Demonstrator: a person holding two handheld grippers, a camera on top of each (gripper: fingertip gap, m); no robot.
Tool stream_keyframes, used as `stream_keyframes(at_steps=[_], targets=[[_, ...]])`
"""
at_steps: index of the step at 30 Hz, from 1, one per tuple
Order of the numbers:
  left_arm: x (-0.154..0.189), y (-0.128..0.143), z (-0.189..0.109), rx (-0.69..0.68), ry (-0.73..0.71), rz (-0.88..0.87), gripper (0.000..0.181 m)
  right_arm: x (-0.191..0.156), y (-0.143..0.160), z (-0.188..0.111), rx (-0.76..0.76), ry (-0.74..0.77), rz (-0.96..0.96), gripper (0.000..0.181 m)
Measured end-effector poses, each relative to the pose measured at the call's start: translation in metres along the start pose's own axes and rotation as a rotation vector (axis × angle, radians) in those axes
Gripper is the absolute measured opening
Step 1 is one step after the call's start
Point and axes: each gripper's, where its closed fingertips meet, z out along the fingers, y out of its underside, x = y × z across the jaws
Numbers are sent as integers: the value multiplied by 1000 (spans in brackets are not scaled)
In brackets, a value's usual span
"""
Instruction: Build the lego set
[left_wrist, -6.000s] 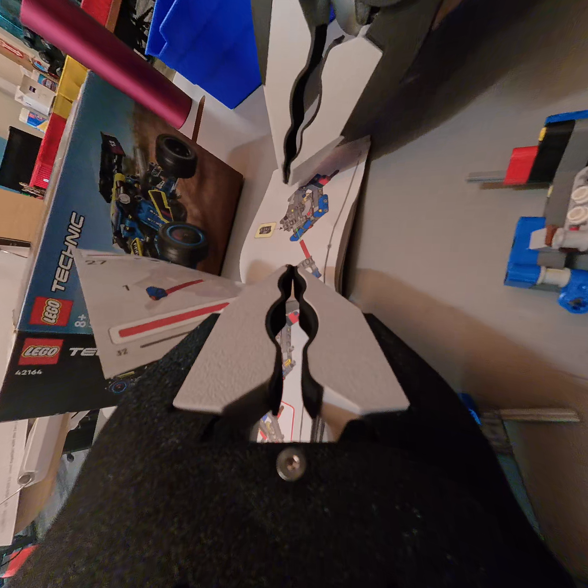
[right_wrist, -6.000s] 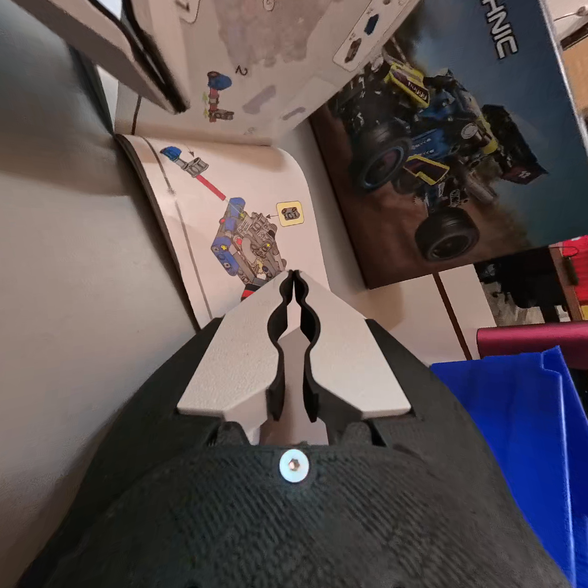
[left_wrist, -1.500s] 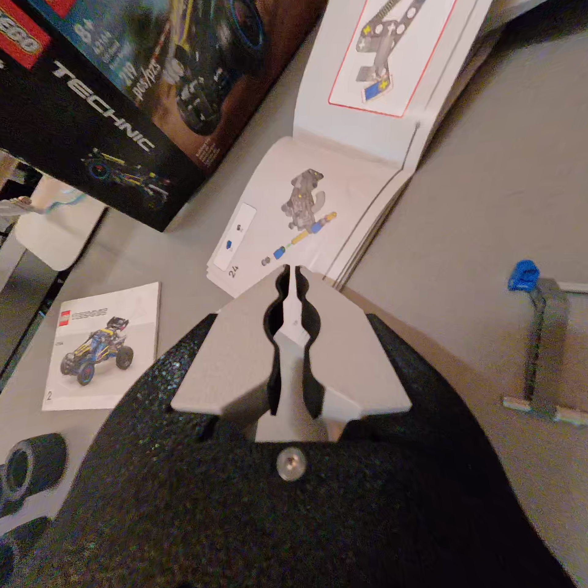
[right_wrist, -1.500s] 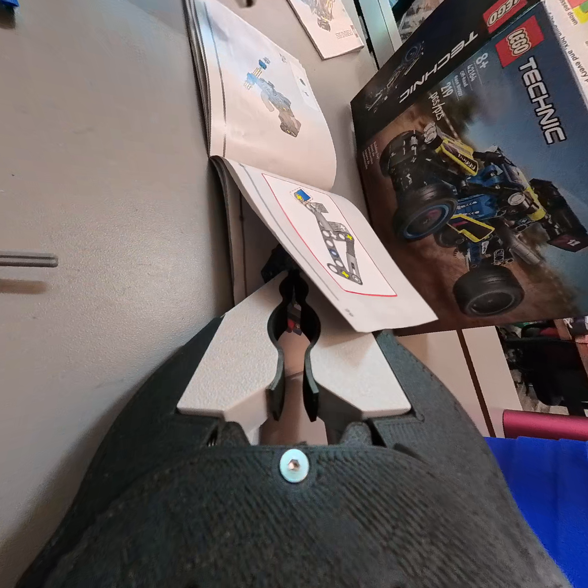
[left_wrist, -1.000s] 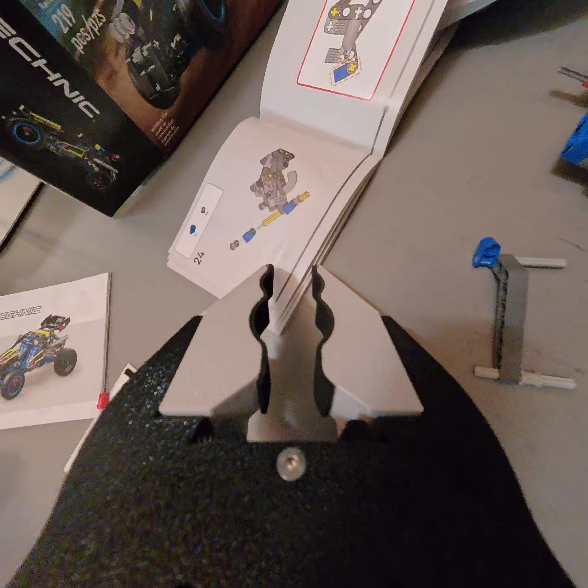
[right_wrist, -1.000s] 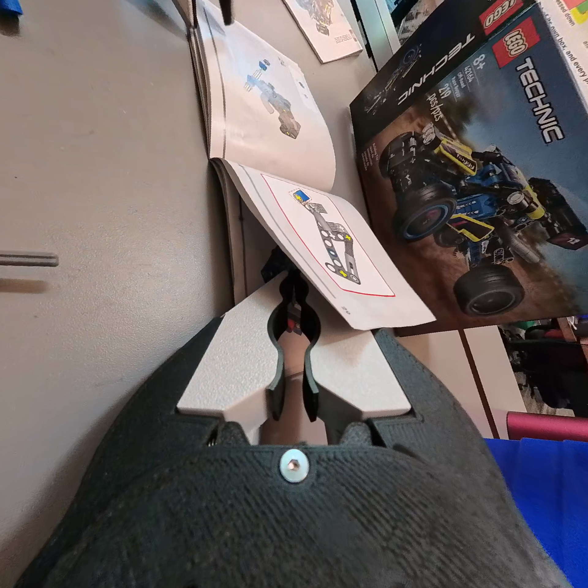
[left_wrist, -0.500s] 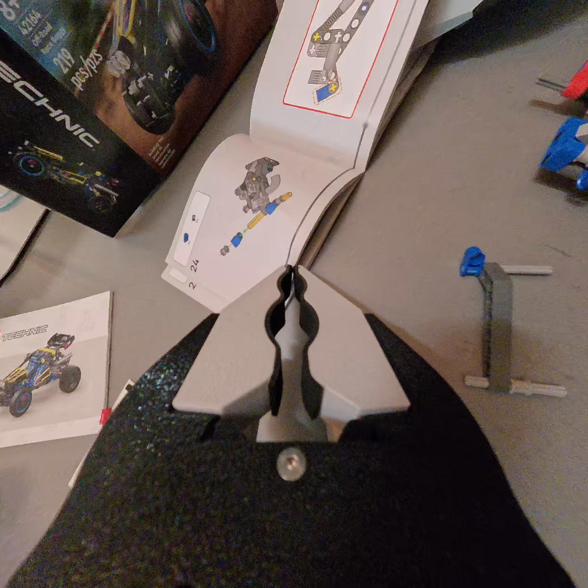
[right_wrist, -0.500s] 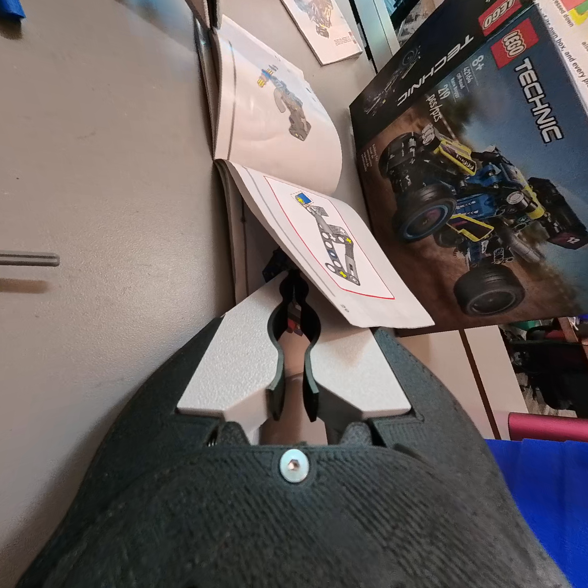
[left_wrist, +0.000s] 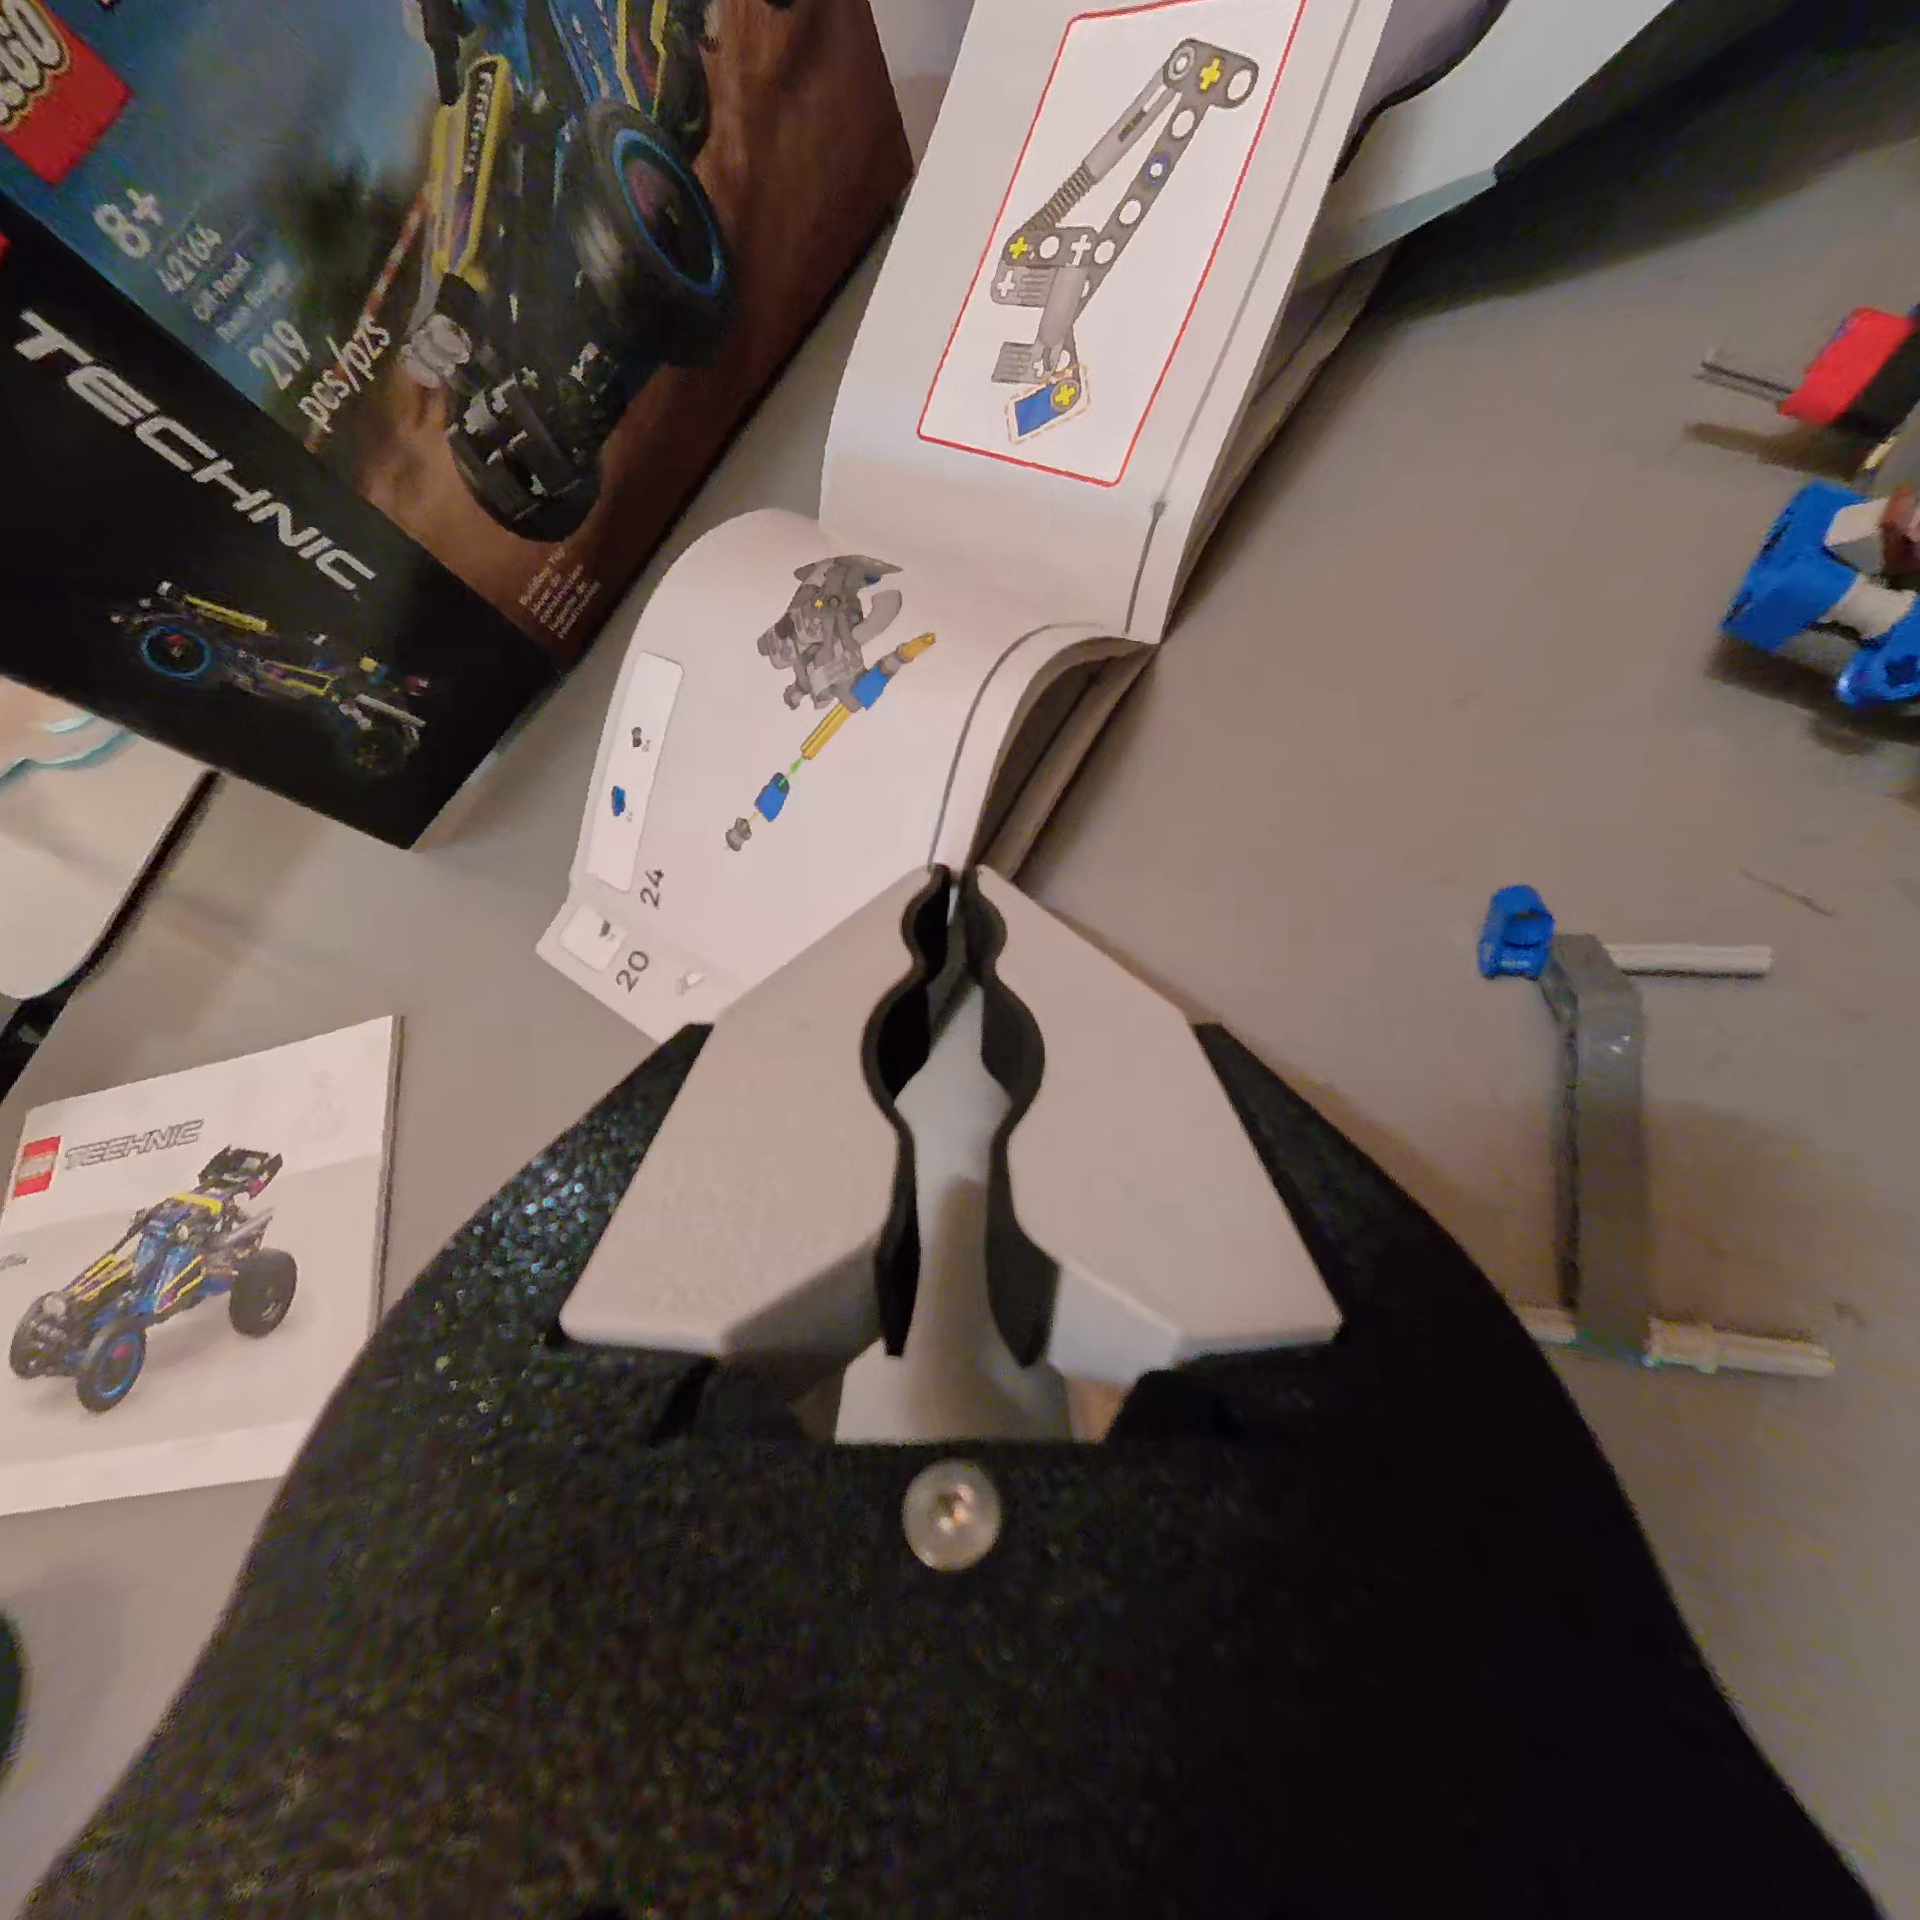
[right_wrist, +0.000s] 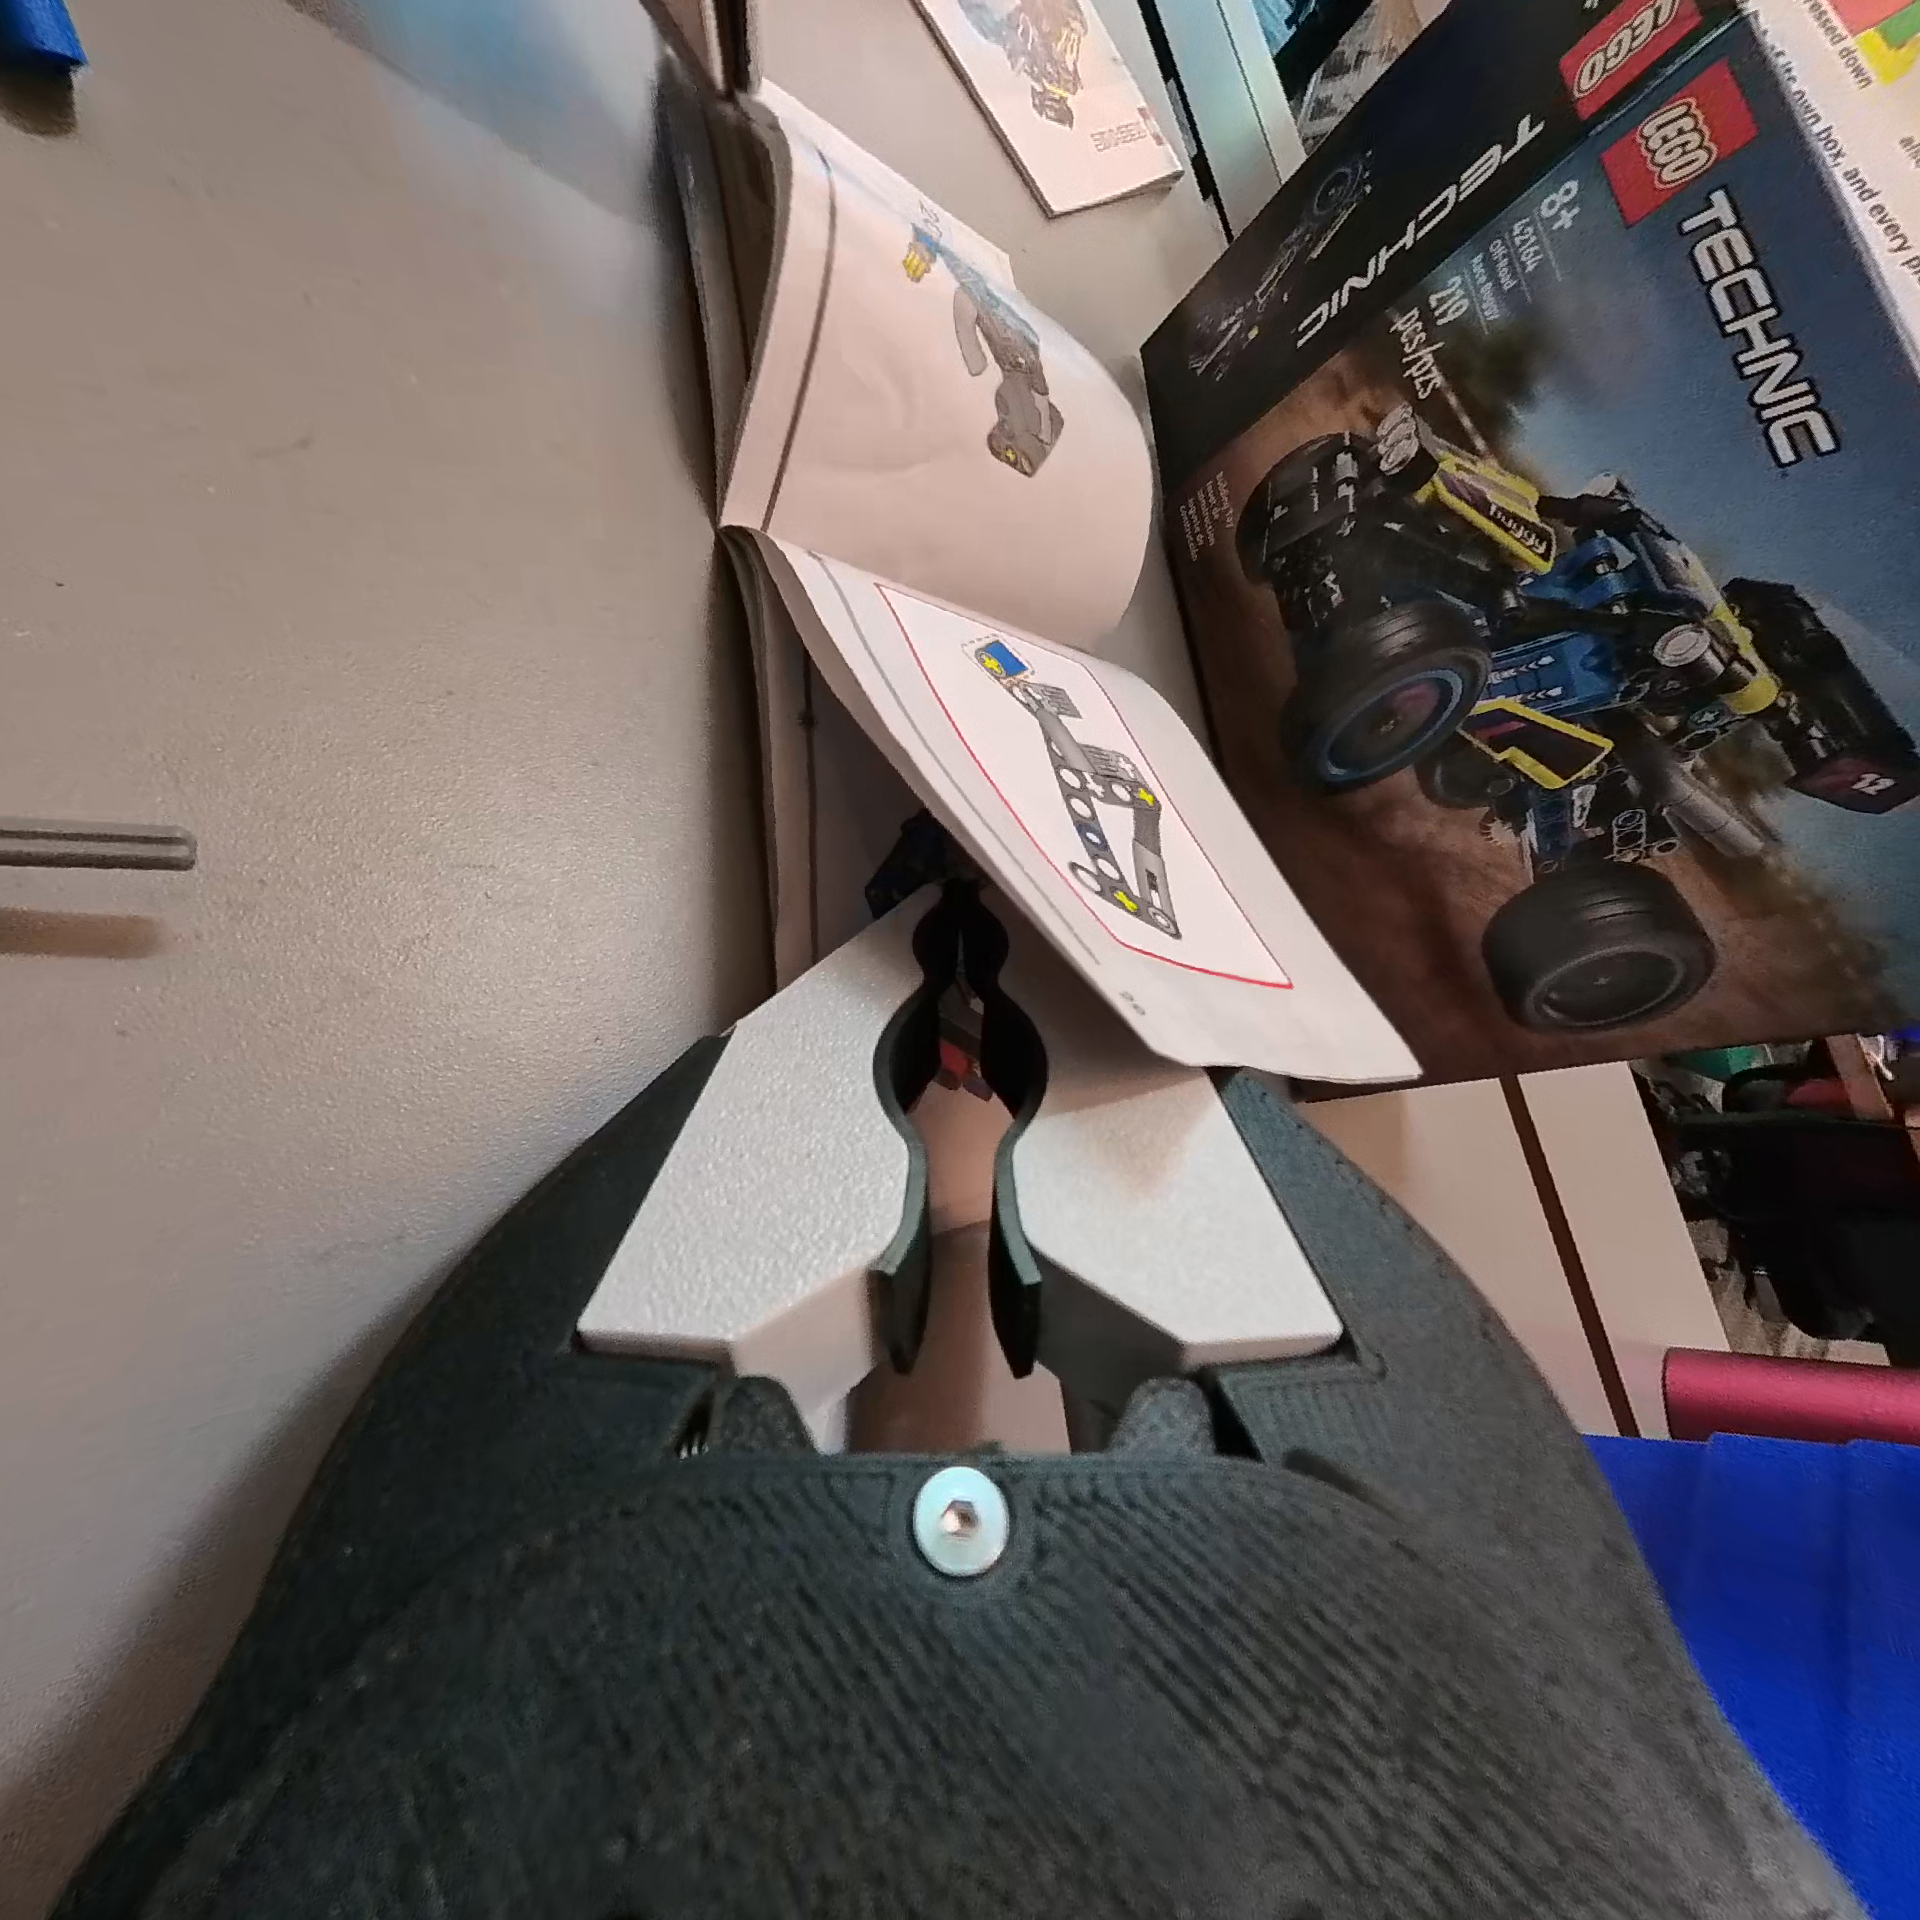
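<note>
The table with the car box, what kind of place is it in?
Probably a hobby desk or workroom. A grey table holds an open instruction booklet, the set's box and loose pieces such as a grey beam. Blue bins sit nearby.

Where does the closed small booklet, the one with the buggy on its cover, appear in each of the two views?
Left wrist view: the small booklet lies flat at the lower left, beside the hand-held gripper.
Right wrist view: it lies at the top centre, cut by the edge.
Shared landmark: the open manual, lying between the booklet and the box.
</note>
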Motion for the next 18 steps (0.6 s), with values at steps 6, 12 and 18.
stream_keyframes(at_steps=[6,12,18], targets=[[2,-8,5,0,-21,33,5,0,0,0,0,-1,-1,0],[-7,12,8,-116,-39,104,20,0,0,0,0,-1,-3,0],[-15,12,11,-107,-45,85,0,0,0,0,-3,0,-7,0]])
